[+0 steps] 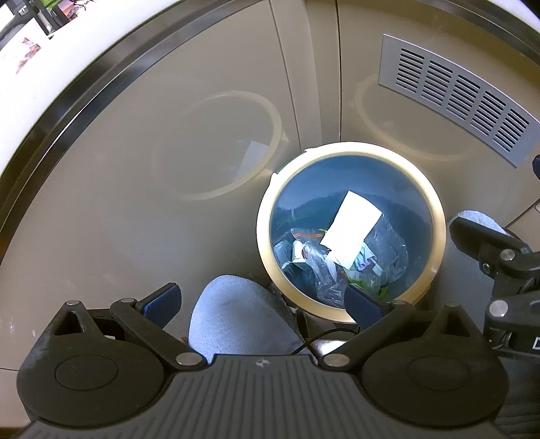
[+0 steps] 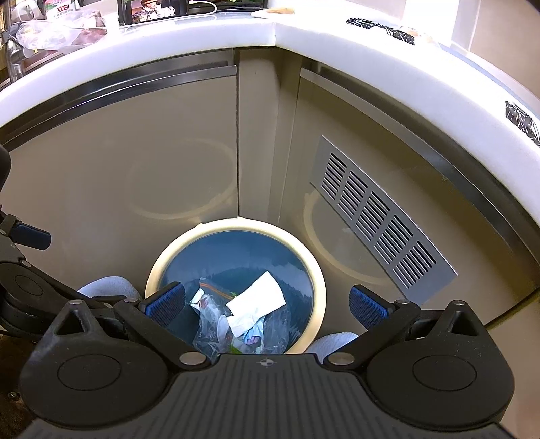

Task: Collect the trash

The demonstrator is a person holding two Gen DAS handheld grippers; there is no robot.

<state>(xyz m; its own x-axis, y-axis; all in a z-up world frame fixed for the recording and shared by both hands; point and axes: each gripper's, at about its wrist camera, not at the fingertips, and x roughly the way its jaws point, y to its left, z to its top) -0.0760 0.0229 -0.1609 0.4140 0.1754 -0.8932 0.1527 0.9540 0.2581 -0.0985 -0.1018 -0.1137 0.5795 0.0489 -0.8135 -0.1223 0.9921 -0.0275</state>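
A round bin (image 1: 266, 236) with a cream rim and blue liner stands on the floor in the cabinet corner; the right wrist view shows the bin (image 2: 319, 304) from above. Inside lie a white paper sheet (image 1: 351, 233), clear plastic wrap (image 1: 320, 266) and small scraps; the paper (image 2: 256, 300) shows again over the plastic (image 2: 209, 324). My left gripper (image 1: 263, 302) hangs open above the bin's near-left rim, nothing between its blue pads. My right gripper (image 2: 266, 304) is open directly over the bin, also empty. The right gripper's body (image 1: 506, 266) shows at the far right.
Beige cabinet doors surround the bin, one with a grey vent grille (image 2: 378, 219). A white countertop (image 2: 303, 37) runs above, carrying a plastic bag (image 2: 57, 30) and packets. A light blue slipper (image 1: 236, 317) is beside the bin; the other (image 2: 334, 341) lies at its right.
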